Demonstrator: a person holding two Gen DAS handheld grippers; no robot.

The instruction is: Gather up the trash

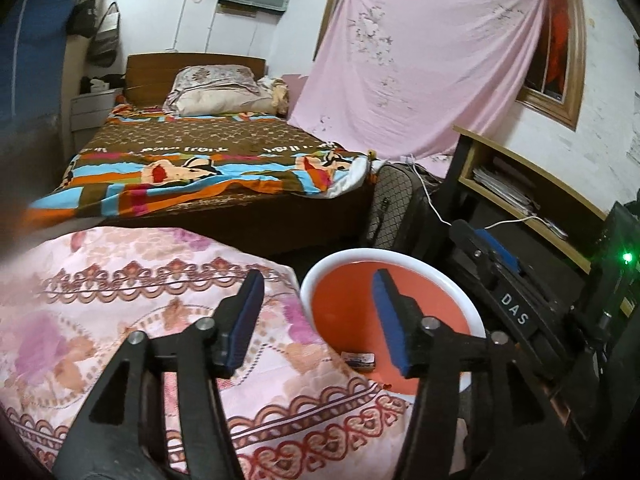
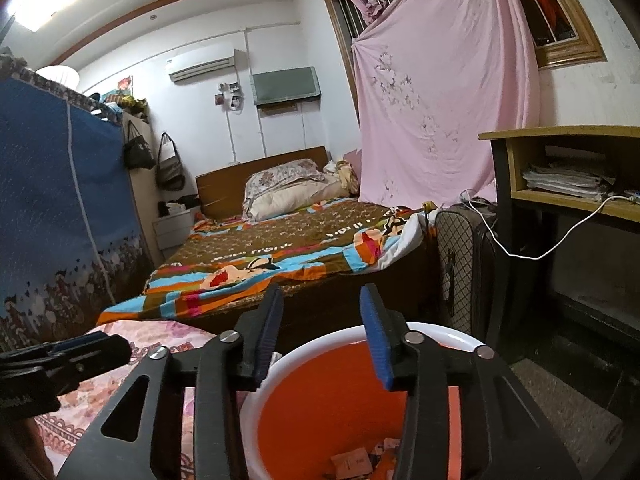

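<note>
An orange bucket with a white rim stands on the floor beside a pink floral cloth surface. A small dark packet lies on its bottom. My left gripper is open and empty, held over the cloth edge and the bucket. My right gripper is open and empty, right above the bucket. Pieces of paper trash lie at the bucket's bottom. The right gripper's body shows in the left wrist view, and the left gripper's body in the right wrist view.
A bed with a colourful blanket lies behind the bucket. A dark suitcase and a wooden desk with papers stand to the right, with a white cable hanging. A pink sheet covers the window. A blue wardrobe stands at left.
</note>
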